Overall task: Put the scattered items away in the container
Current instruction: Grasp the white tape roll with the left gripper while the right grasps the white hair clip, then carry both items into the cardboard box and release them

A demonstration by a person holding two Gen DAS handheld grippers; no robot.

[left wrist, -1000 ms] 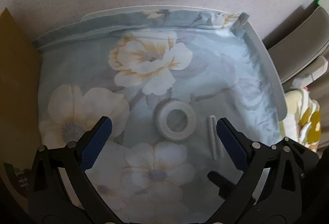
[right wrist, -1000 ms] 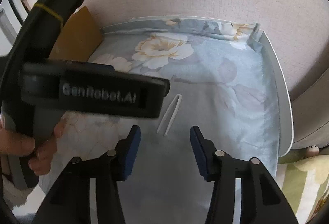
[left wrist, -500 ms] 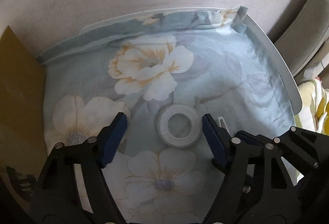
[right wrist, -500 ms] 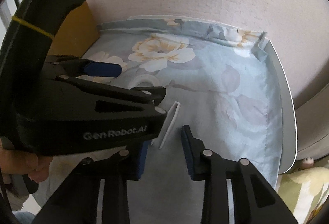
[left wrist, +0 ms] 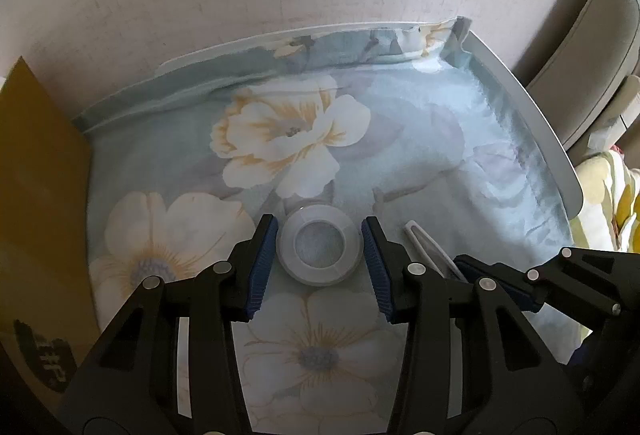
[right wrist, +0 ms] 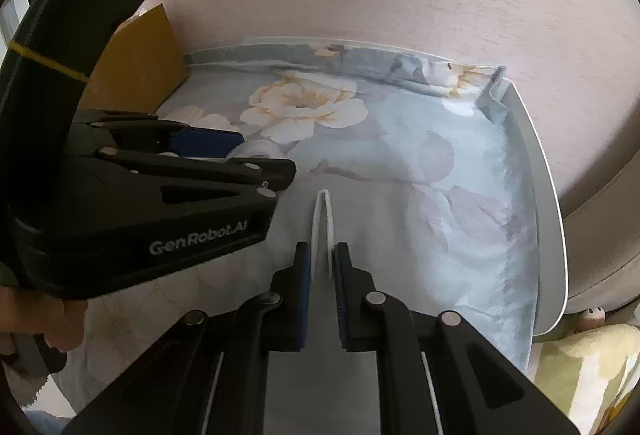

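Left claw (left wrist: 319,264) spread, straddling tape roll (left wrist: 319,251) on floral tabletop cloth (left wrist: 420,139). Right claw (right wrist: 322,277) pinching tweezers (right wrist: 322,223) w/ 2 pads. Risks: thin tweezers twisting out; roll skidding on cloth; claws bumping, they're v. close.

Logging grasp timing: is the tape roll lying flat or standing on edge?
Flat. The tape roll rests on the cloth with its hole facing up, between the open left tongs.

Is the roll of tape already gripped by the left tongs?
No: the left tongs straddle the roll of tape, with gaps visible at both pads.
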